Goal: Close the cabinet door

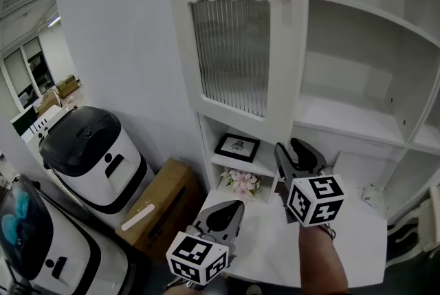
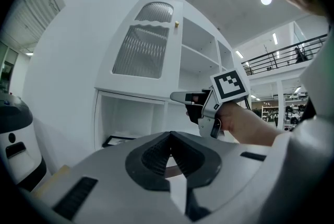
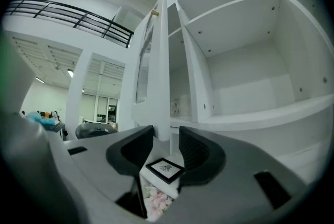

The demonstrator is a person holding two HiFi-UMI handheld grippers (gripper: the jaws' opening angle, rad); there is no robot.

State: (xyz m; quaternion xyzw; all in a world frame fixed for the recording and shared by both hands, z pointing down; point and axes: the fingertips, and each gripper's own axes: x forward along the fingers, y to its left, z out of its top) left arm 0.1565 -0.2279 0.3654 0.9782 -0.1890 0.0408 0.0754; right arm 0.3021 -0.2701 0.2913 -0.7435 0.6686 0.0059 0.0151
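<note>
Left tongs (image 2: 170, 135) closed, right tongs (image 3: 167, 137) open near the one open cabinet door (image 1: 234, 46).

left tool (image 1: 227, 211) low, near body, pointing roughly level, jaws together, tips meeting. right tool (image 1: 294, 149) further ahead, higher, level, jaws wide apart, pads pressing on nothing. bare right forearm (image 1: 322, 256) stretched forward behind marker cube (image 1: 315, 199). tools apart.
</note>
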